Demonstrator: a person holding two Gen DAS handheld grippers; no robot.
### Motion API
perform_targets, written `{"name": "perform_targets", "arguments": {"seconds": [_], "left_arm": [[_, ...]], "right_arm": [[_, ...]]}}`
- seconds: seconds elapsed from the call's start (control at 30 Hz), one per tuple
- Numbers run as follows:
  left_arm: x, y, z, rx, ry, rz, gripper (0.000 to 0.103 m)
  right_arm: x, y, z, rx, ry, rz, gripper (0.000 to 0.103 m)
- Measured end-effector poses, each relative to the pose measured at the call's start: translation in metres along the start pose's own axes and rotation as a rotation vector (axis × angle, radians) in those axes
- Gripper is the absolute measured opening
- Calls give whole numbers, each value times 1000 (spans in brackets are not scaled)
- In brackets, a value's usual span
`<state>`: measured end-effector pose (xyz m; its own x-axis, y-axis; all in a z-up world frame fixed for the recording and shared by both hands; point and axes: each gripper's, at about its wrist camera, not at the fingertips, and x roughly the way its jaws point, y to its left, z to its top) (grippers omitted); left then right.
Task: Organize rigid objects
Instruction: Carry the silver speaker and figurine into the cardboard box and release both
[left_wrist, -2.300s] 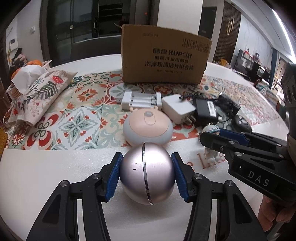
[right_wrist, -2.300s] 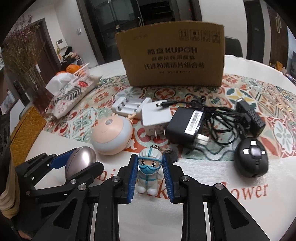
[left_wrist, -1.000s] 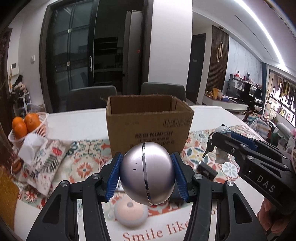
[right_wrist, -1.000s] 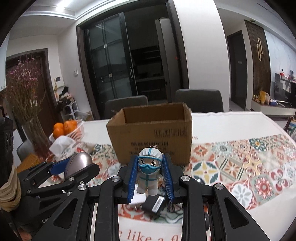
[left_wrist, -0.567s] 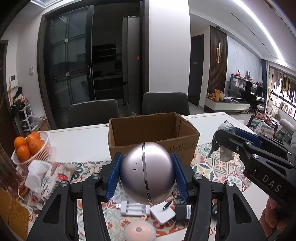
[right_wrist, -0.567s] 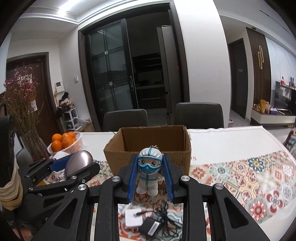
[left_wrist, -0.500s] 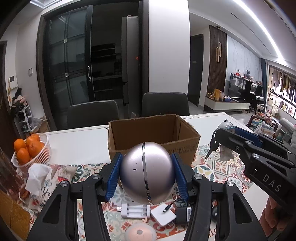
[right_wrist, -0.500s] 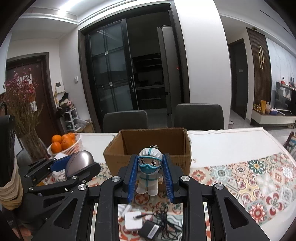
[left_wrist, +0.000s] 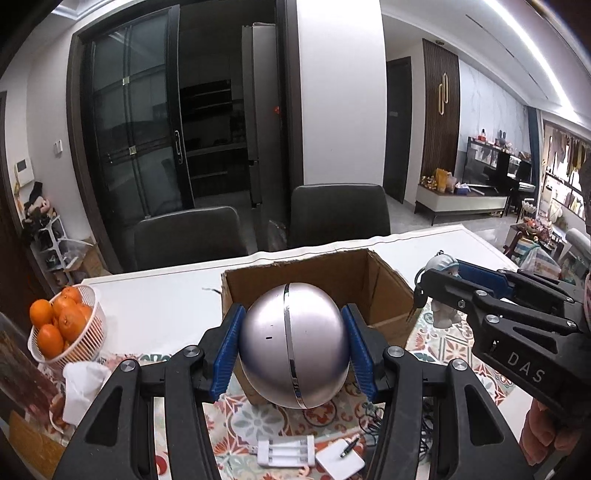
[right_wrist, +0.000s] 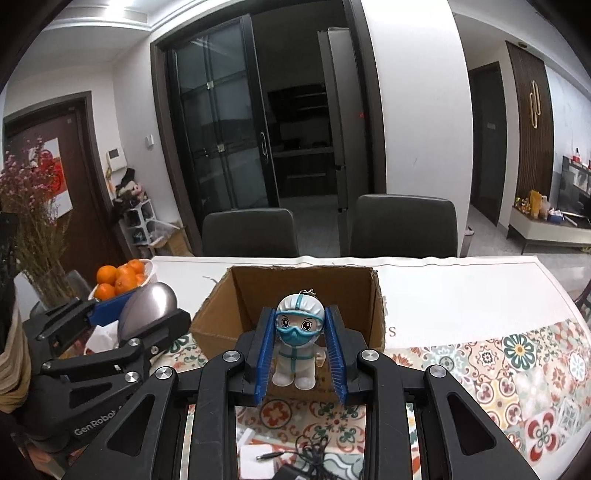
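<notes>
Both grippers are up off the surface (left_wrist: 155, 295), hanging in front of the open cardboard box (left_wrist: 384, 291). Left gripper (left_wrist: 291, 350) has its fingers clamped tight round the silver ball (left_wrist: 293, 345). Right gripper (right_wrist: 298, 354) is squeezed shut on the little masked figurine (right_wrist: 299, 350), upright between the blue pads.

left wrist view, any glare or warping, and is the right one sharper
Left wrist view: the ceiling light strip blows out, the silver ball carries only soft sheen, and doorframes bow from fisheye. Right wrist view: about equally sharp, the figurine crisp, dark vignette in the corners, and the same bowing.
</notes>
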<state>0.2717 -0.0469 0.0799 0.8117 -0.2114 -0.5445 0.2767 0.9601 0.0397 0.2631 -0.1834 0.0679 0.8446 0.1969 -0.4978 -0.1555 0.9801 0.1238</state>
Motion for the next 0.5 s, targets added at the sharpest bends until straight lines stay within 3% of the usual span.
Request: {"name": "perform_targets", "arguments": {"seconds": [0.5], "left_arm": [[70, 17, 36, -38, 157, -3, 53]], "right_arm": [[66, -18, 32, 12, 131, -14, 28]]}}
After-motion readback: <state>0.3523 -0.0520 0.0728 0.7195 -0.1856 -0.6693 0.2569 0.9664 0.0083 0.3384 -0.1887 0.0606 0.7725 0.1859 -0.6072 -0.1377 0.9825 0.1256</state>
